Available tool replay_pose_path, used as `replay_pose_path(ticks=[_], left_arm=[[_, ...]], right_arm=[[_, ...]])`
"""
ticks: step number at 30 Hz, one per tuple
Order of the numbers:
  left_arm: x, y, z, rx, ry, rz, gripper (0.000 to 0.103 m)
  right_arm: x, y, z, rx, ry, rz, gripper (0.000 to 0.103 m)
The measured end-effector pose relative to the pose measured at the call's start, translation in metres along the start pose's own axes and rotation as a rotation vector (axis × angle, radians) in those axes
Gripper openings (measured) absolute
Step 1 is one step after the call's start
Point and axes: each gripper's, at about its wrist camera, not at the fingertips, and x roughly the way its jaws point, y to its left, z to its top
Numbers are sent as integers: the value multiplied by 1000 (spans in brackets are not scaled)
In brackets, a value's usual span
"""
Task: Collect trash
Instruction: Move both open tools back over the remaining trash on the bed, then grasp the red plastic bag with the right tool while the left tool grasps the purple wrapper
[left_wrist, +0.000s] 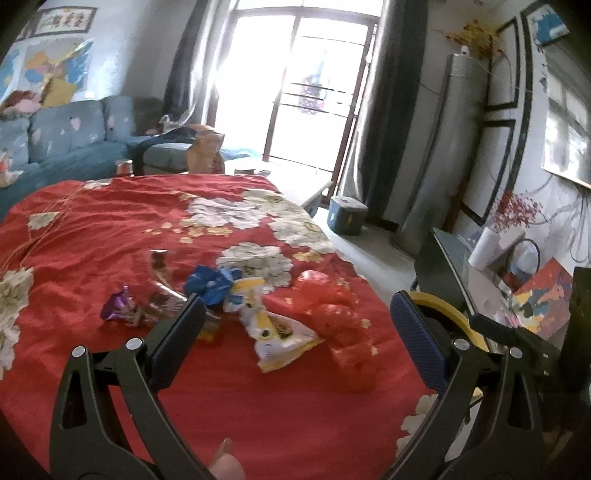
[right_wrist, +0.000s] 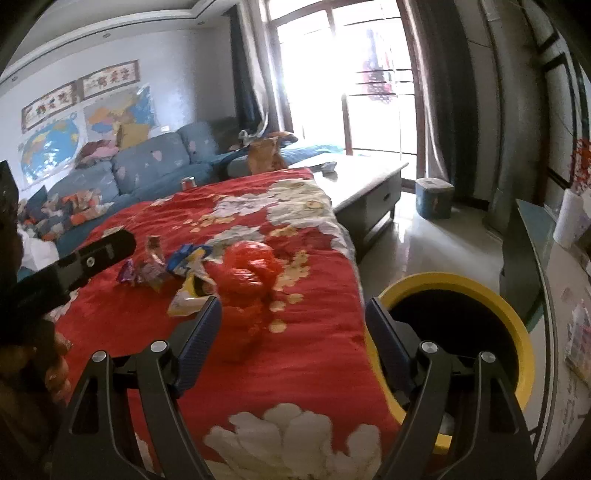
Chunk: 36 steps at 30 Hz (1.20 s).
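— Where's the trash from where you stand?

— Spread on the red flowered cloth (left_wrist: 110, 229) over the bench, ahead of both tools. Just beyond the left hand-held gripper (left_wrist: 295, 332) lies a white and yellow snack bag (left_wrist: 275, 332), almost between its fingers but touching neither. Past its left finger I see a purple wrapper (left_wrist: 118, 304), a brown wrapper (left_wrist: 160, 266) and a crumpled blue one (left_wrist: 212, 282), all bunched close together.

— And the red thing?

— A crumpled red plastic bag (right_wrist: 247, 273), straight ahead of the right hand-held gripper (right_wrist: 291, 332), nearer its left finger. It lies on the cloth, not touched.

— Are the tools holding anything?

— No. Both stand with their fingers wide apart and nothing between the pads. The left one also shows at the left edge of the right one's view, a dark finger above the cloth, with the person's hand (right_wrist: 55, 365) behind it.

— Where's the bin?

— A yellow-rimmed bin (right_wrist: 513, 321) stands on the floor just off the bench's edge, behind the right finger of the right tool. Its inside looks dark; I cannot tell what's in it.

— Anything else around?

— A blue sofa (right_wrist: 155, 166) beyond the bench, a low table (right_wrist: 369, 177) further ahead, and a small blue box (right_wrist: 434, 199) on the floor by the curtains.
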Motion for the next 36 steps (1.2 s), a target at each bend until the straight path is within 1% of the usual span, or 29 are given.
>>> replay_pose_path(ticks=[12,18,30,36], left_arm=[[-7,44,2,-94,-7,62,92],[-10,72,1,-147,-7,111,92],[-3,120,-8,-237,23,190,92],[5,147,-13,-279,39,231,92]], right_arm=[[16,41,6,-73,24,73,77],[29,53,9,-84,46,85,77],[47,60,12,-87,70,78,77],[68,54,12,-61,104,65,77]])
